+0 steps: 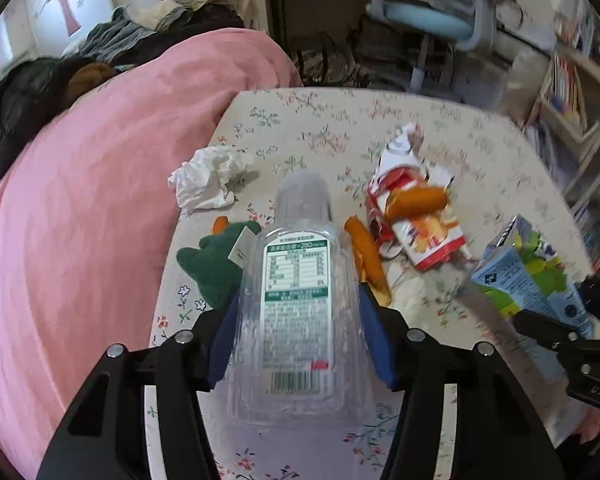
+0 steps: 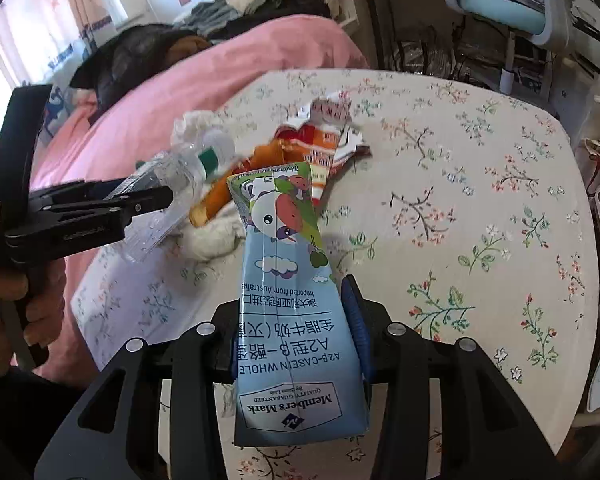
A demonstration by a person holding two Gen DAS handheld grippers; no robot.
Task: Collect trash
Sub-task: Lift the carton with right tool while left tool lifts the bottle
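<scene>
On the left of the flowered table [image 1: 380, 120], beside the pink quilt [image 1: 80, 220], the left hand-held gripper [image 1: 298, 308] is clamped on a clear plastic bottle [image 1: 298, 280], its blue pads pressed against both flanks of the thin ribbed wall. That wall looks soft and slick, so I judge the bottle could buckle or squirt out forward if the squeeze eases or the hand tilts further down. It would then land among the litter below it.

Just left of the bottle, on the table, lie a crumpled white tissue [image 1: 208, 178] and a dark green soft thing [image 1: 216, 260]. What the green thing is I cannot tell, as the bottle hides part of it. Right of the bottle is an orange strip [image 1: 366, 252], perhaps peel, and farther right a torn red and orange wrapper [image 1: 416, 216]. These light scraps could be knocked off the table edge by a careless sweep.

Farthest right, the right hand-held gripper [image 2: 298, 344] is clamped on a flattened blue milk carton [image 2: 288, 300], held by its lower half while its squashed top sticks out ahead. Gripped so low, it could swing or slip free.

No bin or bag shows in either view, so where the two pieces should go is unknown. The bottle's bottom end and the near table edge are cut off behind the gripper bodies, and the room beyond is blurred.
</scene>
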